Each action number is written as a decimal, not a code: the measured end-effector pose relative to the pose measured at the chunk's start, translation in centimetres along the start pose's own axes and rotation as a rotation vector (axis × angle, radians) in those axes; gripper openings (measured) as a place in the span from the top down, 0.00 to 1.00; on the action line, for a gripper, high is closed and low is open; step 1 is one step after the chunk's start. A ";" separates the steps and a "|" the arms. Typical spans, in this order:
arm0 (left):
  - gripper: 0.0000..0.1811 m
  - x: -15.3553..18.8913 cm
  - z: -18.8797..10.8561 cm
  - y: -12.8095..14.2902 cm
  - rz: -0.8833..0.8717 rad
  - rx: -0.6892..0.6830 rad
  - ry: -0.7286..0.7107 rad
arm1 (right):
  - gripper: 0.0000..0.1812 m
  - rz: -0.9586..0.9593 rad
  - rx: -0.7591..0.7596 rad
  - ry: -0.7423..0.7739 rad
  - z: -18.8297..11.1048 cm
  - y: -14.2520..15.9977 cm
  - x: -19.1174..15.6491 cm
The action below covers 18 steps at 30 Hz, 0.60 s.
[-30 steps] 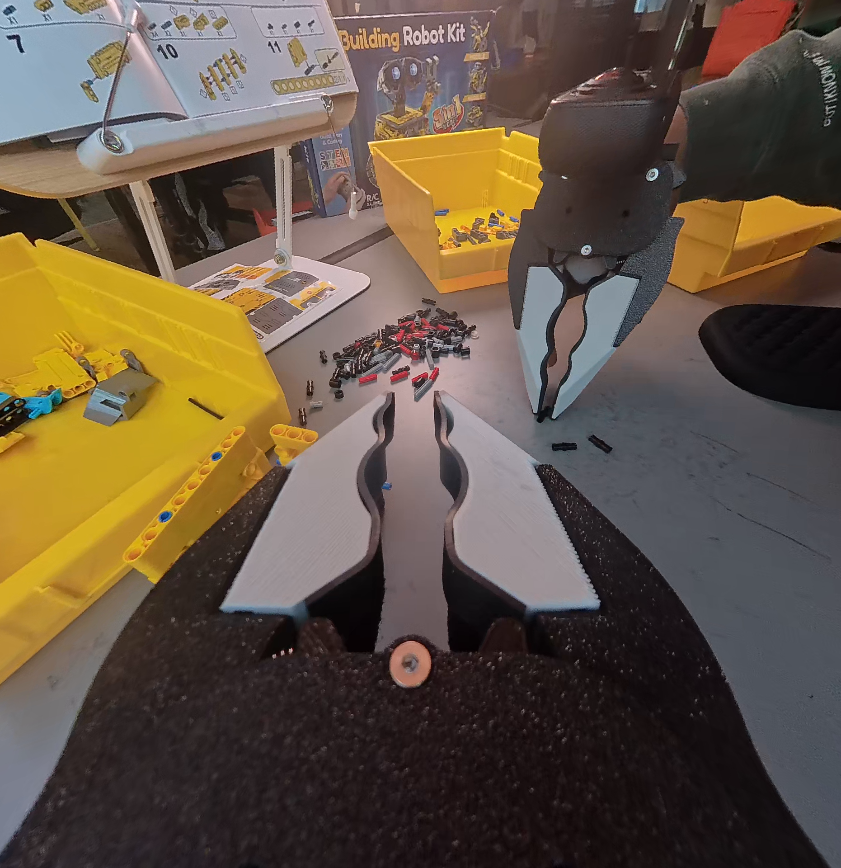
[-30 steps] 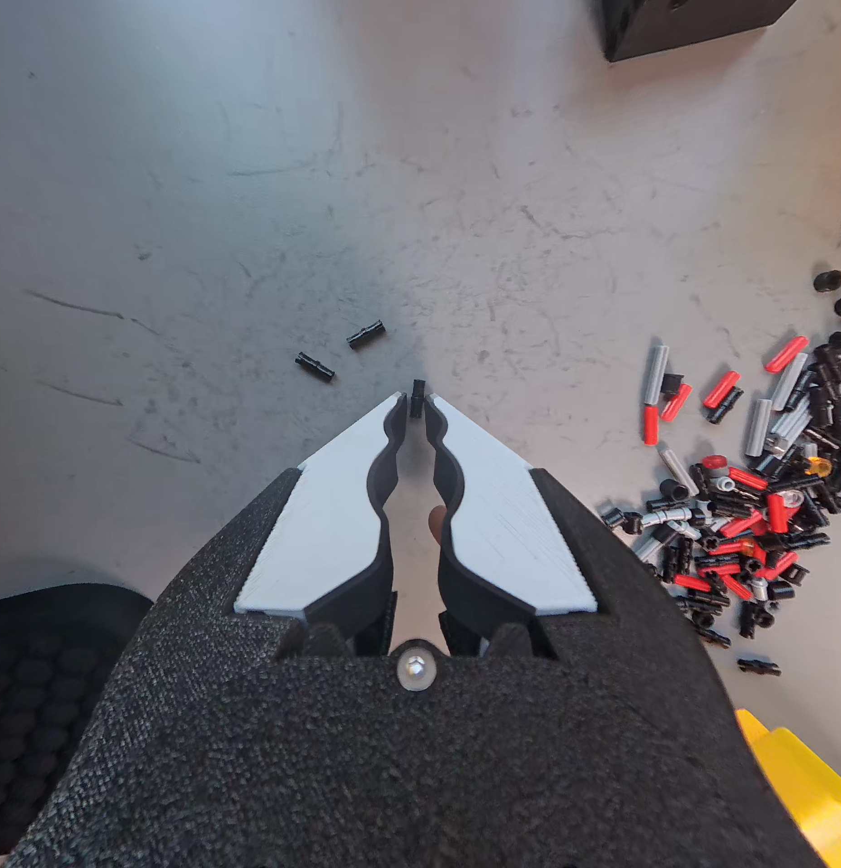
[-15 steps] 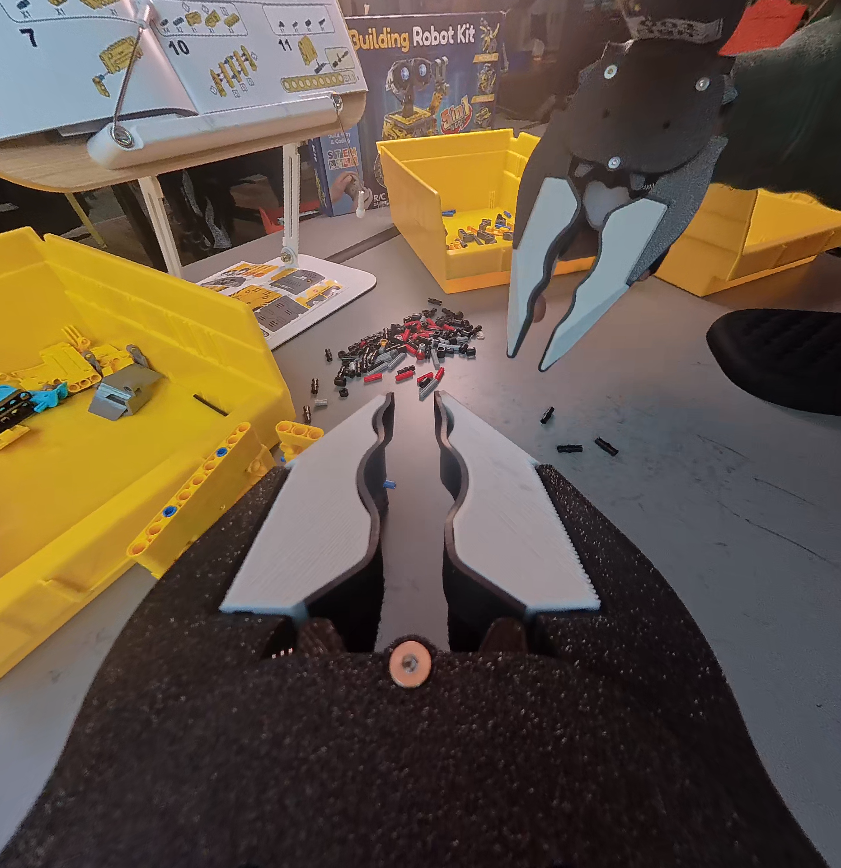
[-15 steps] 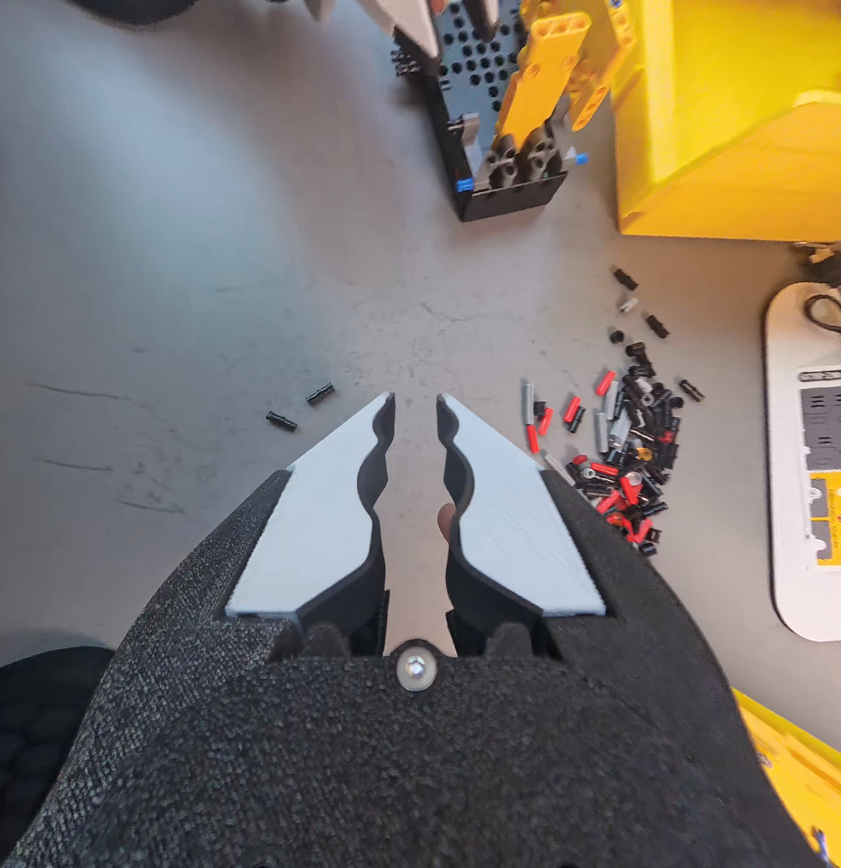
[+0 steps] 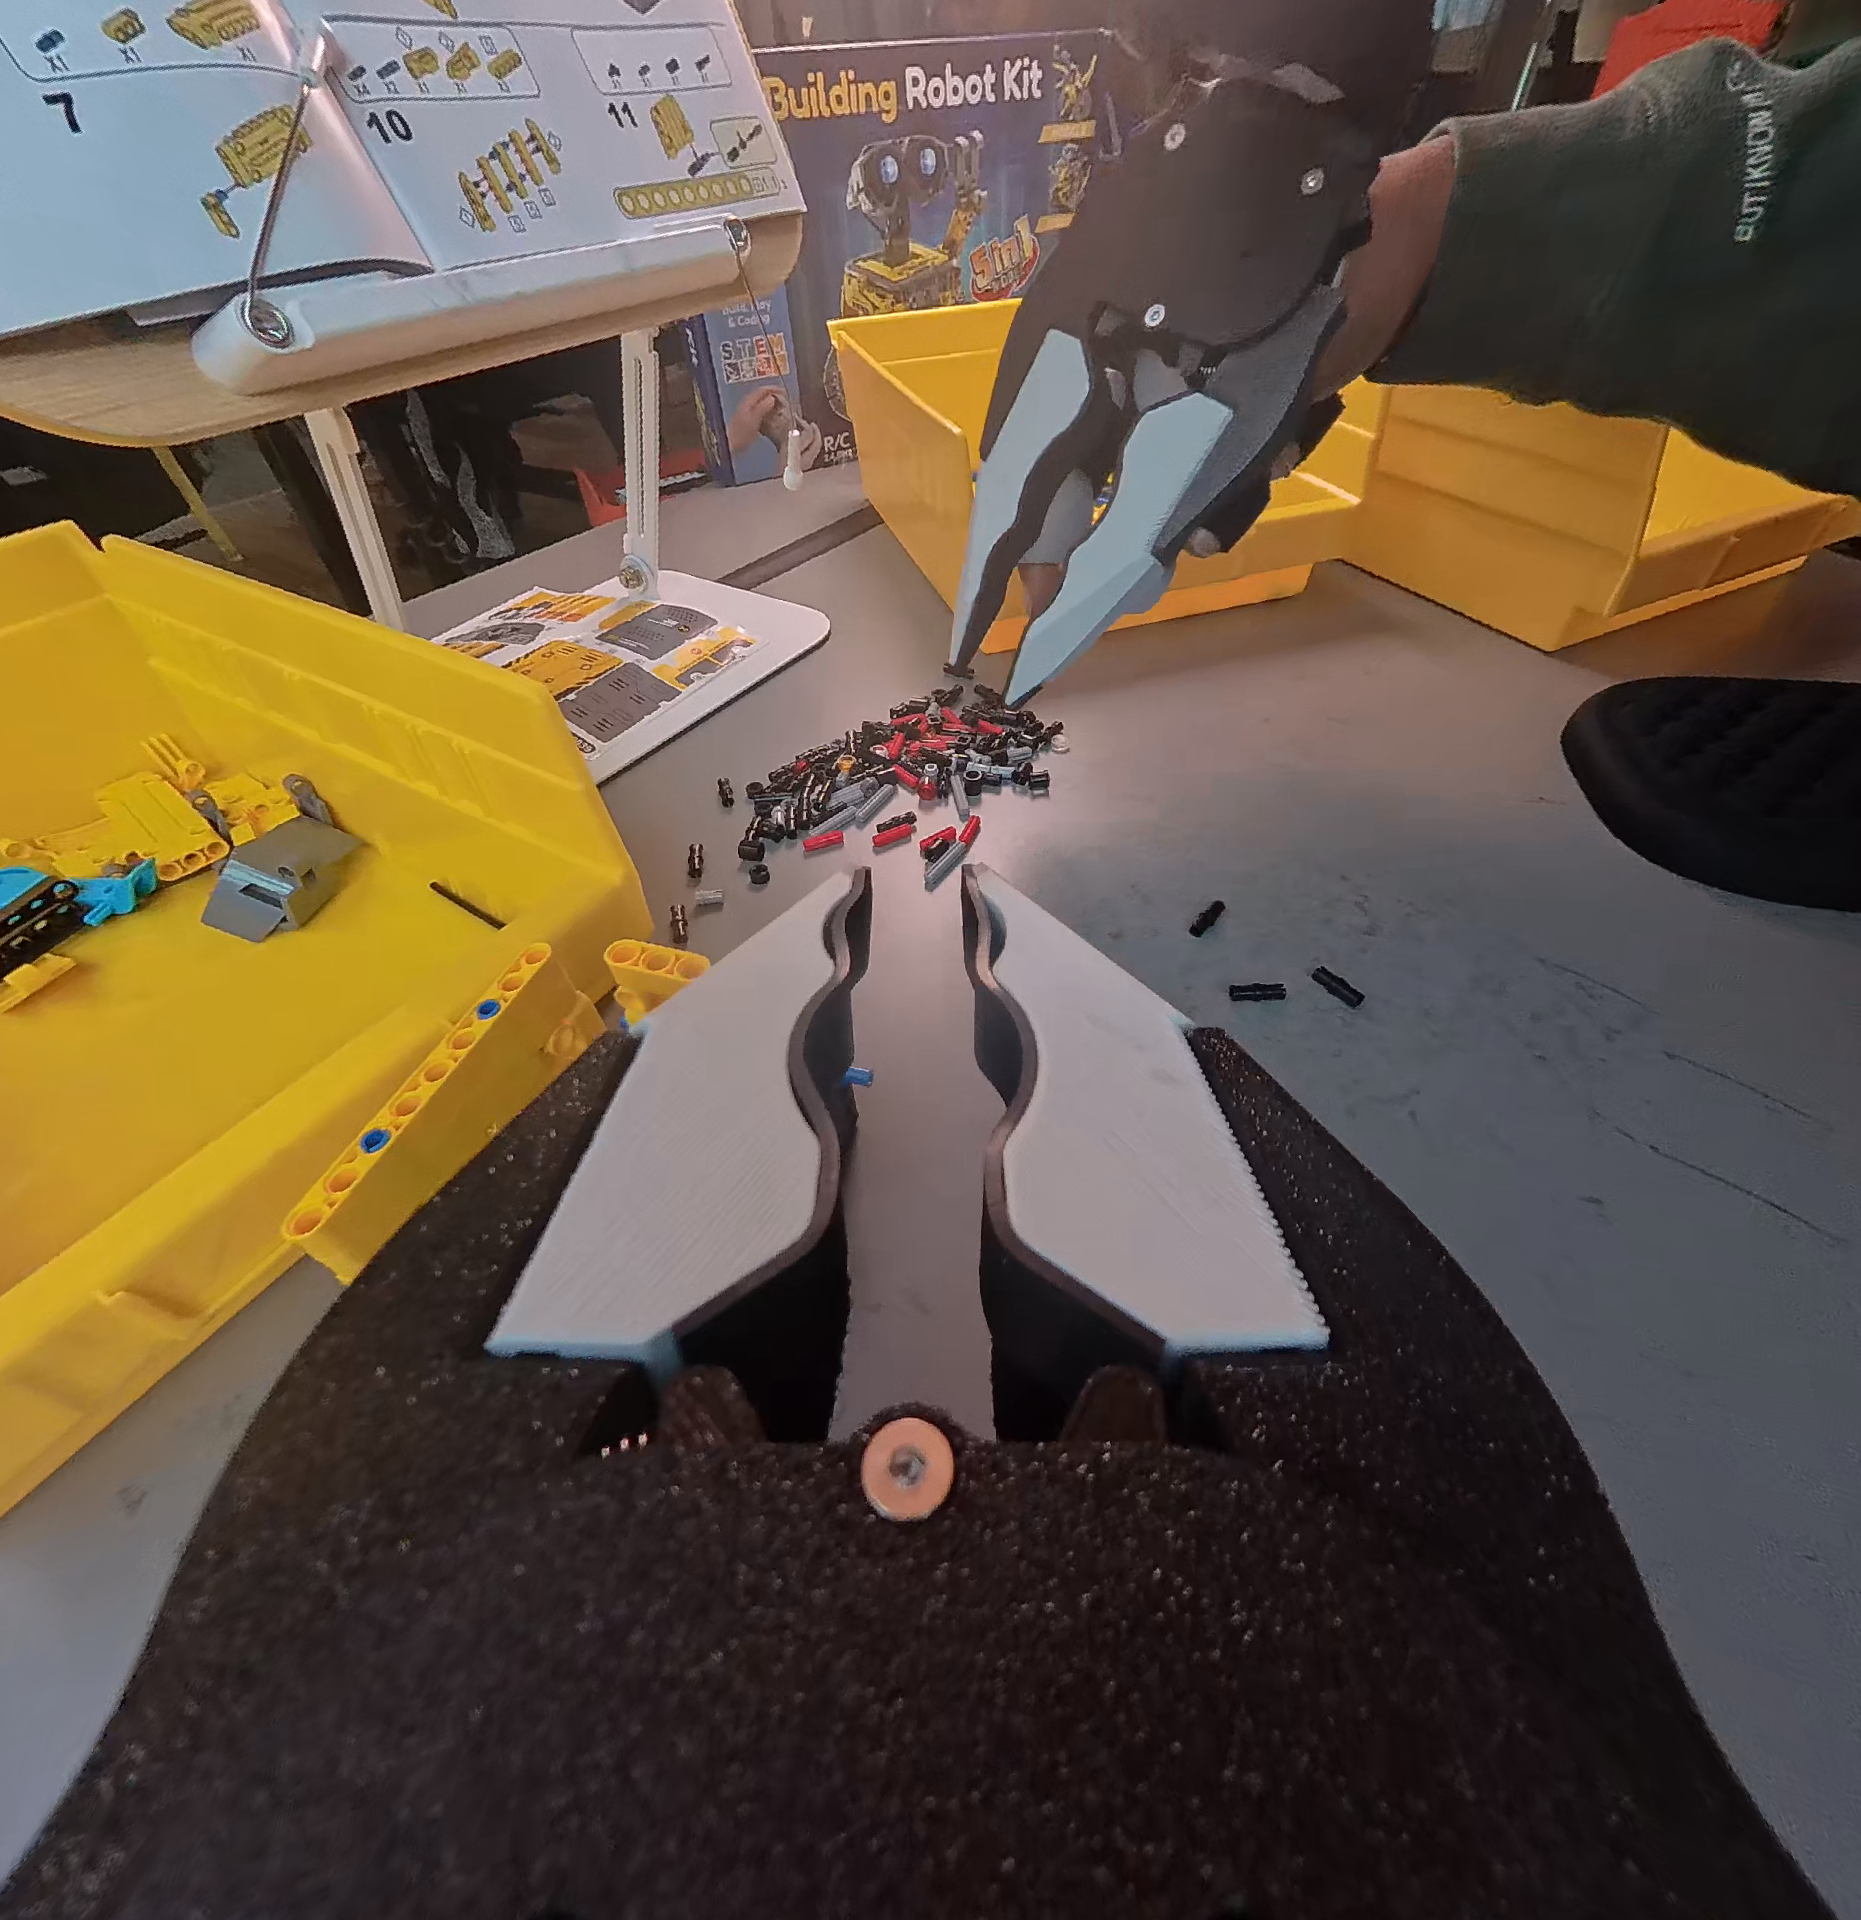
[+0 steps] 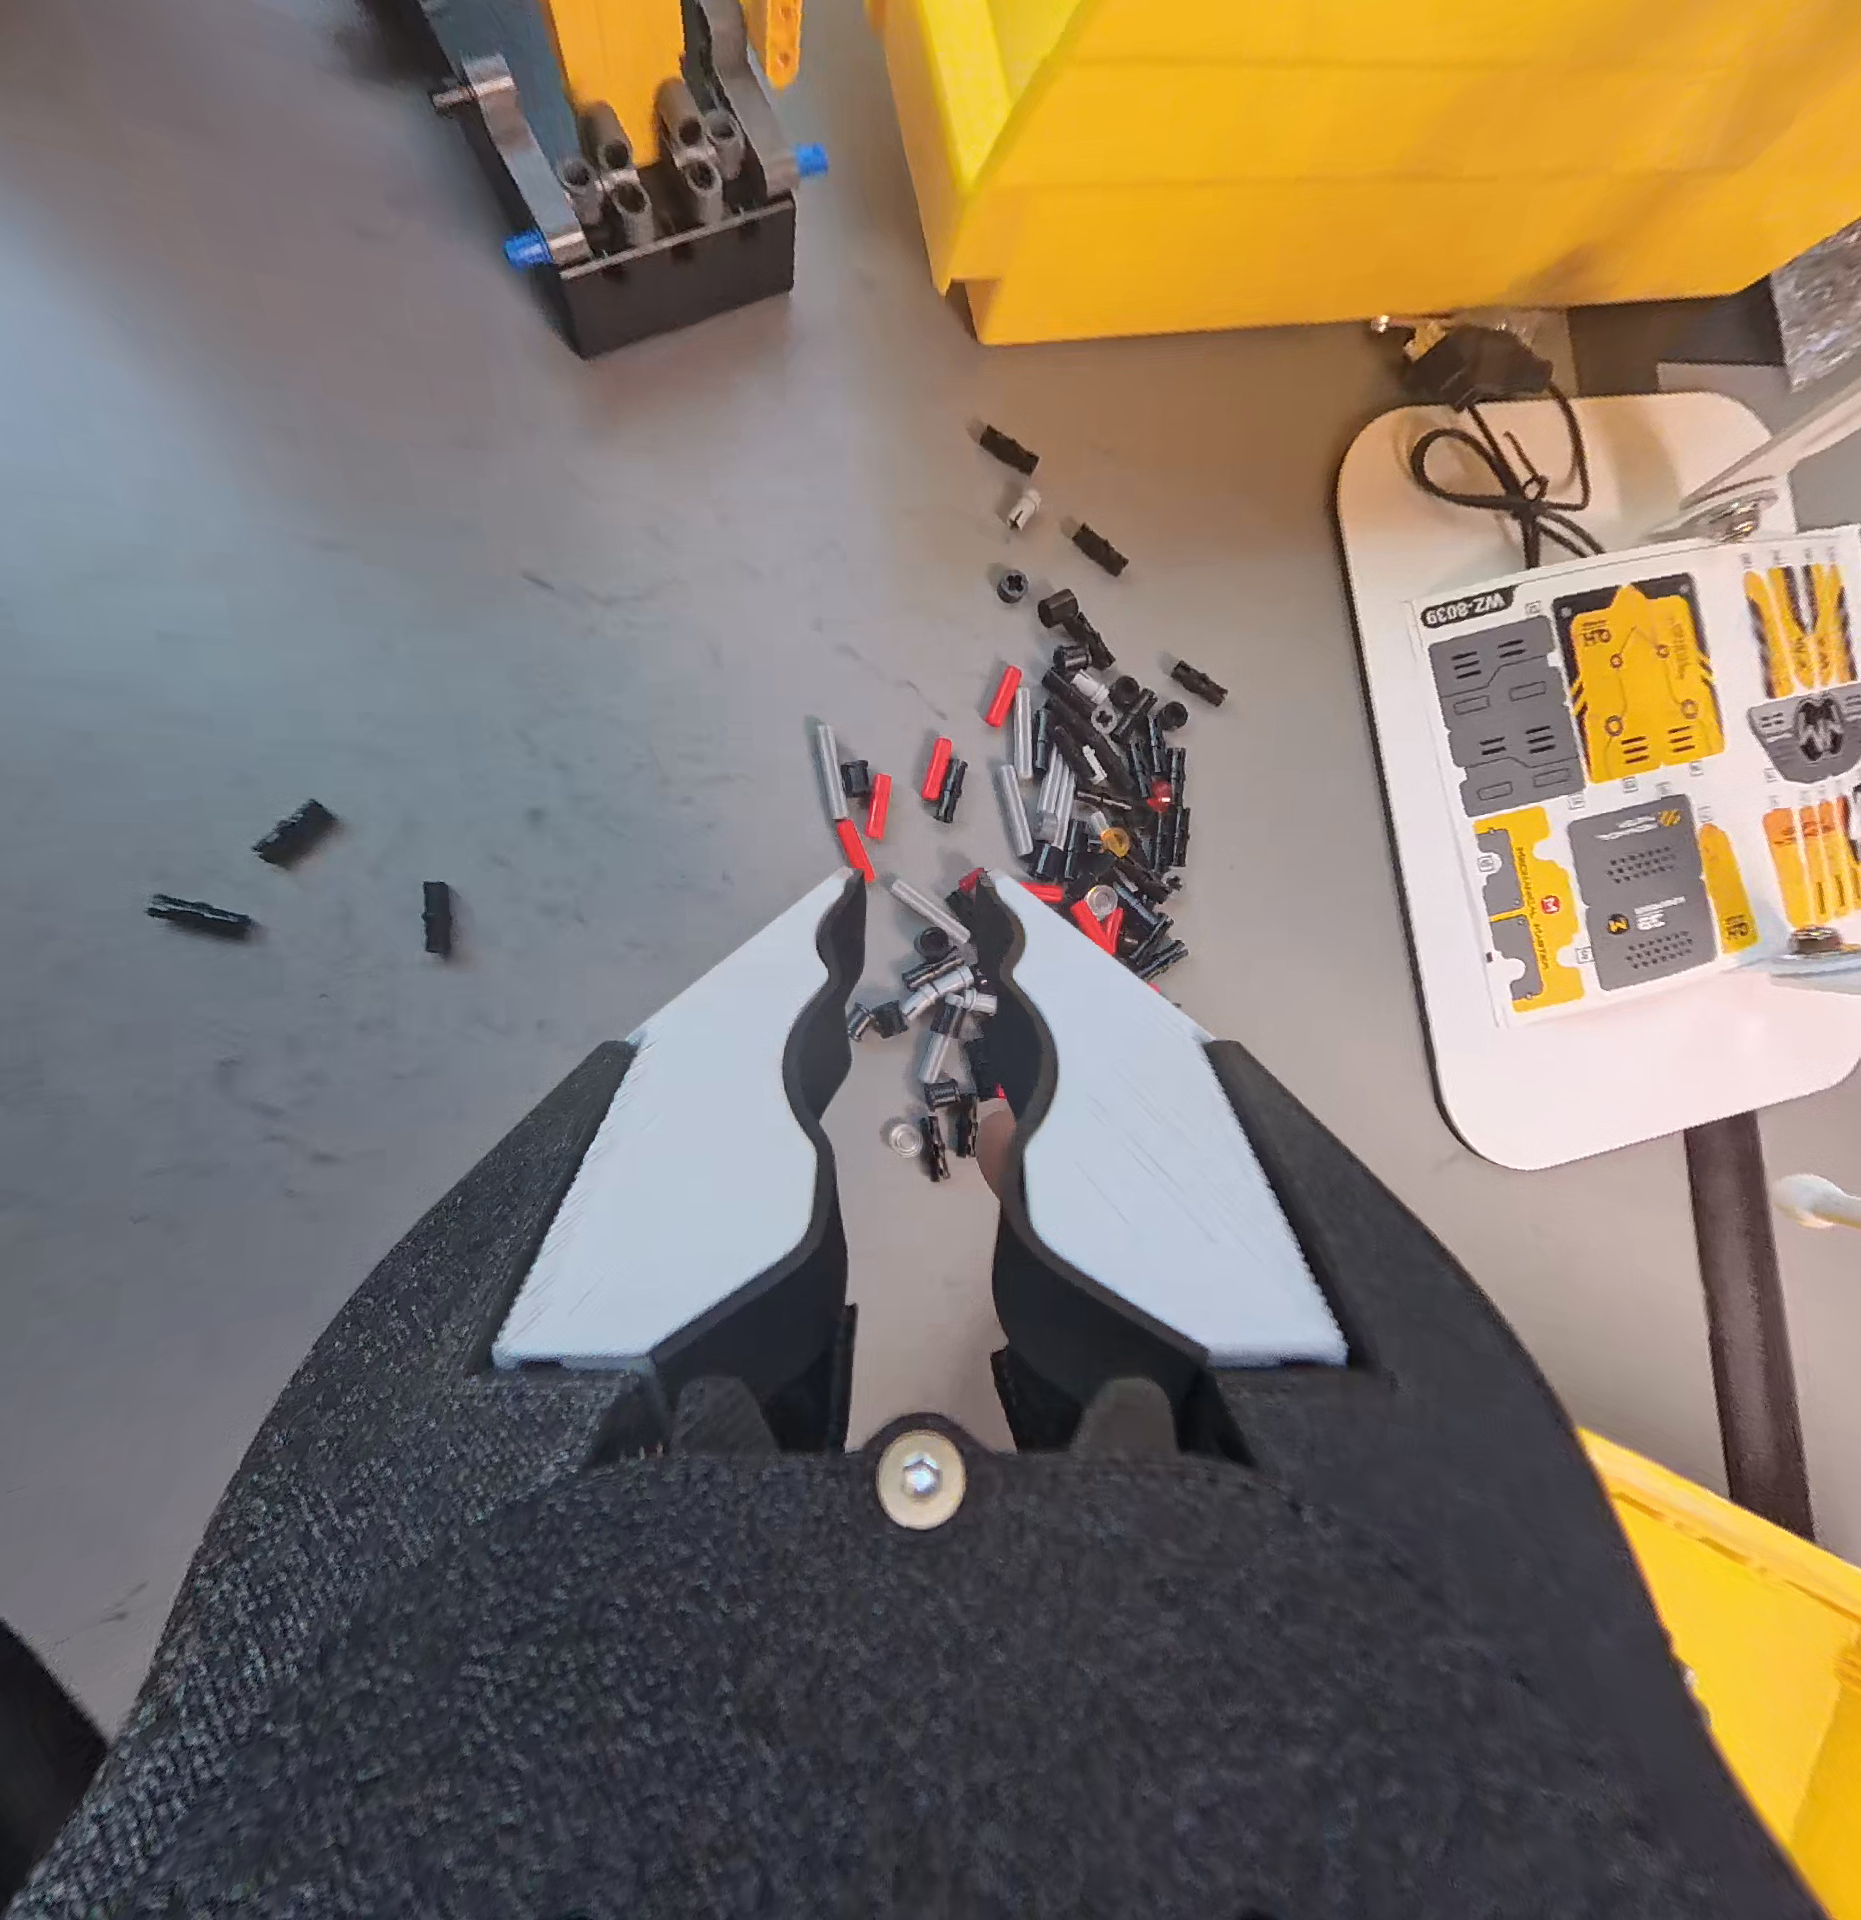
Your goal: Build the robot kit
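left wrist view shows the left tongs (image 5: 913, 883) parted with nothing between them, held low over the grey desk (image 5: 1528, 1195) just short of the pile of small pins (image 5: 905, 769), black, red and grey; a yellow bin (image 5: 282, 987) with yellow, blue and grey parts lies at their left, with a long yellow beam (image 5: 417, 1101) leaning along its front edge; three loose black pins (image 5: 1258, 992) lie apart from the pile on the right, near a black textured pad (image 5: 1736, 790); across the pile the right tongs (image 5: 993, 681) point steeply down, their tips at its far edge, whether touching a pin cannot be told; a green sleeve (image 5: 1684, 239) reaches in behind them; farther back stand a booklet stand (image 5: 386, 208) on a white base, a blue kit box (image 5: 905, 208) and more yellow bins (image 5: 1528, 520); right wrist view shows the right tongs (image 6: 926, 883) parted and gripping nothing, directly above the near part of the pile of small pins (image 6: 1071, 810), some pins seen in the gap between the fingers; the three loose black pins (image 6: 292, 831) lie at the left, a sticker sheet (image 6: 1653, 769) on the white base at the right, and a black and yellow block assembly (image 6: 645, 177) beside the yellow bin (image 6: 1373, 156) at the top
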State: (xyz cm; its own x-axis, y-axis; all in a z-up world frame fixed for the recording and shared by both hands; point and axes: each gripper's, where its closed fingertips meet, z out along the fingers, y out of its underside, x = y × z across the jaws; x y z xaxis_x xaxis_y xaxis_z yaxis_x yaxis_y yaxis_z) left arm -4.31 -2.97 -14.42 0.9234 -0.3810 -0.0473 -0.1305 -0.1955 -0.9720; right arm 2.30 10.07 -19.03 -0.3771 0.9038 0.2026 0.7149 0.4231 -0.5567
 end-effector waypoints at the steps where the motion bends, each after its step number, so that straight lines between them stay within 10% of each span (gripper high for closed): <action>1: 0.91 0.0 0.0 0.1 -0.002 -0.004 0.000 | 0.89 -0.006 -0.025 -0.009 0.5 0.3 0.2; 18: 0.92 -0.4 0.1 0.6 -0.002 -0.023 0.005 | 0.95 -0.048 -0.166 -0.159 5.9 0.8 0.6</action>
State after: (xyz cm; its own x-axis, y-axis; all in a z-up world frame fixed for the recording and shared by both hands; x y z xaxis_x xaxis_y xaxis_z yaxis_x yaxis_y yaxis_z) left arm -4.67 -2.83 -15.07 0.9219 -0.3850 -0.0439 -0.1366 -0.2169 -0.9666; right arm -0.84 10.56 -24.10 -0.4914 0.8664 0.0888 0.7762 0.4819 -0.4066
